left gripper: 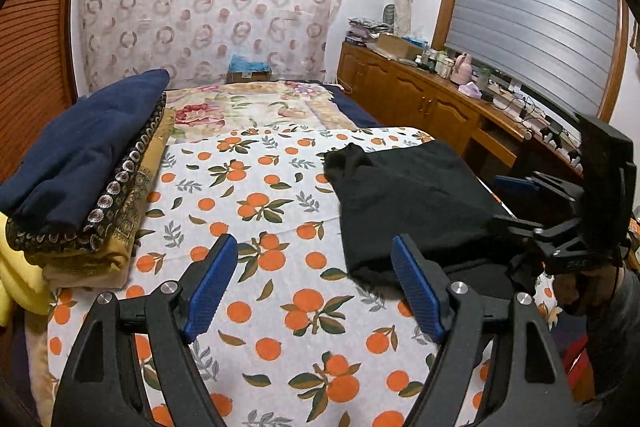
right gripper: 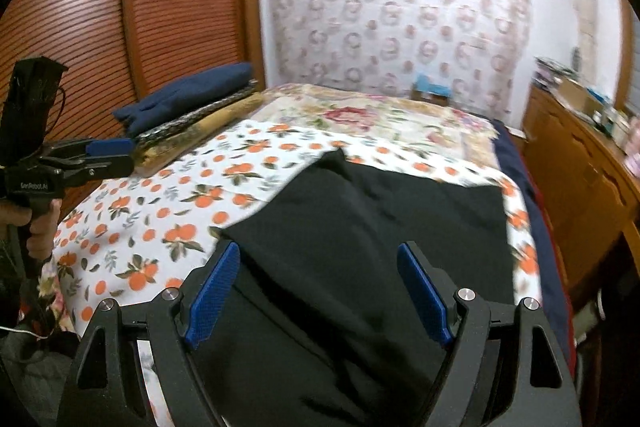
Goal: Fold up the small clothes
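A black garment (left gripper: 408,203) lies rumpled on the orange-print sheet (left gripper: 256,195), toward the bed's right side. My left gripper (left gripper: 314,251) hovers open over bare sheet just left of the garment's near corner, nothing between its blue pads. In the right wrist view my right gripper (right gripper: 319,253) stands open low over the black garment (right gripper: 380,219), and the cloth lies under the gap, not pinched. Each gripper shows in the other's view: the right gripper (left gripper: 508,205) at the garment's right edge, the left gripper (right gripper: 128,155) at the far left in a hand.
A stack of folded clothes topped by a navy piece (left gripper: 88,147) sits at the bed's left edge, against a louvred wooden wardrobe (right gripper: 80,7). A floral blanket (left gripper: 248,107) covers the far half. A cluttered wooden sideboard (left gripper: 432,95) runs along the right.
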`<state>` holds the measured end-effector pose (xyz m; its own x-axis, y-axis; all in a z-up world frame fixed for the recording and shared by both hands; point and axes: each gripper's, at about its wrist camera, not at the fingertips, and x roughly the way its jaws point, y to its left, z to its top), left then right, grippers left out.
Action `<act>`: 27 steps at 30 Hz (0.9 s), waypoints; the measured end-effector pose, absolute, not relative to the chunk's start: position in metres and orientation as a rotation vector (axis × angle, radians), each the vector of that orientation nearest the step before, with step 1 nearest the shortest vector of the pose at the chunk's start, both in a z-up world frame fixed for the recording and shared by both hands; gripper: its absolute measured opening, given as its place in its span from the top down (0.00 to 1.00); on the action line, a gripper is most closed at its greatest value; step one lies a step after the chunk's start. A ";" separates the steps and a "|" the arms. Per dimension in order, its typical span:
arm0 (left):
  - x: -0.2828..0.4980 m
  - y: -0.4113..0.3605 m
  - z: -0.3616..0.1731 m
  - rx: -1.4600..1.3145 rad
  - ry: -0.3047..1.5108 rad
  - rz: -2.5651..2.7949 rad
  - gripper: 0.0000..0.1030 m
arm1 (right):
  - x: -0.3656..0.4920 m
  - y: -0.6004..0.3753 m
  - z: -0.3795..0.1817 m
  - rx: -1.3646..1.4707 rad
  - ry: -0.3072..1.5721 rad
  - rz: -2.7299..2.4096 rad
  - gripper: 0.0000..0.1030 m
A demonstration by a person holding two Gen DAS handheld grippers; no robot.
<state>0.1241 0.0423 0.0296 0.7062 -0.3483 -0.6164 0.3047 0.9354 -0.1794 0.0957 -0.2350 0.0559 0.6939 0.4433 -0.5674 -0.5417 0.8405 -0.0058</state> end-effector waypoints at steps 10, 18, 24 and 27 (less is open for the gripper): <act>0.119 0.058 0.019 -0.094 0.705 -0.349 0.23 | 0.144 -0.175 0.026 -0.306 0.722 0.703 0.20; 0.118 0.063 0.010 -0.106 0.719 -0.353 0.23 | 0.173 -0.142 0.001 -0.413 0.815 0.714 0.23; 0.117 0.062 0.007 -0.107 0.725 -0.356 0.23 | 0.178 -0.138 -0.005 -0.470 0.804 0.659 0.44; 0.117 0.060 0.004 -0.105 0.730 -0.361 0.23 | 0.178 -0.141 -0.004 -0.462 0.787 0.644 0.79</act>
<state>0.1165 0.0600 0.0045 0.6869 -0.3578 -0.6326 0.2854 0.9333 -0.2179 0.1775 -0.1408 -0.0036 0.5343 0.3547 -0.7672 -0.6819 0.7173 -0.1433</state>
